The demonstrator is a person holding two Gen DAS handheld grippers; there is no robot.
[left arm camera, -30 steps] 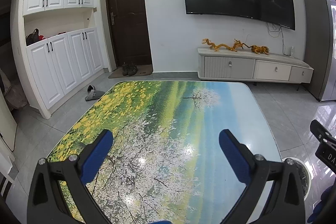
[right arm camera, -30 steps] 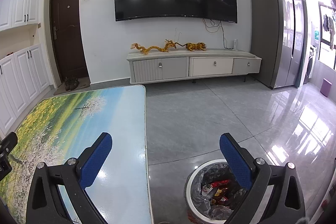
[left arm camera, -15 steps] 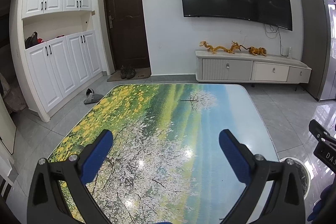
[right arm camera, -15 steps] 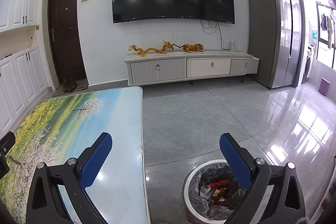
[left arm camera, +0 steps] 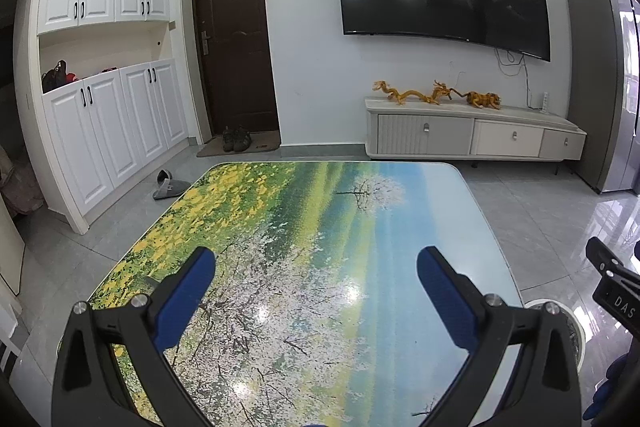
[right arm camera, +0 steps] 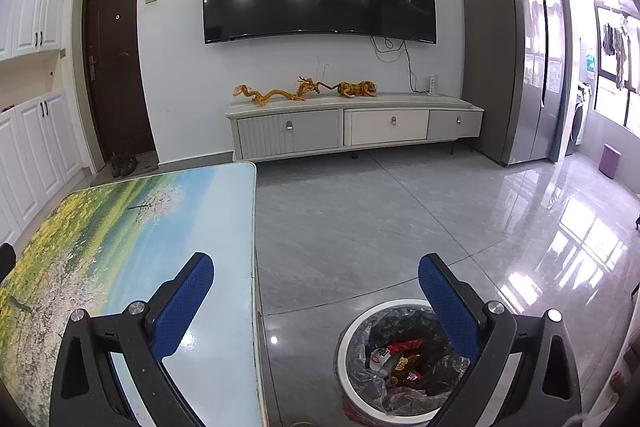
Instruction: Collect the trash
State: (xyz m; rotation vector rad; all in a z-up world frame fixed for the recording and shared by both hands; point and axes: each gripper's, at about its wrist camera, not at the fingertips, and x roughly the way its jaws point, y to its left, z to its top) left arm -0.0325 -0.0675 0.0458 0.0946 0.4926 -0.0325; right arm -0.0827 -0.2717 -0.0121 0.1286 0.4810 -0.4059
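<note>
With every wrapper apparently gone from its top, one landscape-printed table point(left arm camera: 320, 267) stands bare in the living room, a sign that the collecting looks all but finished; whether litter remains outside these two views cannot be told. Just beside the table's right edge, on the floor, sits one white bin point(right arm camera: 352, 331) lined with a clear bag, and in it lies the trash point(right arm camera: 402, 359): a heap of red and white packets, too tangled to count. Above the table the left gripper point(left arm camera: 316, 287) hangs spread wide and empty, while the right gripper point(right arm camera: 316, 287), equally wide and empty, straddles the table's edge and the bin.
</note>
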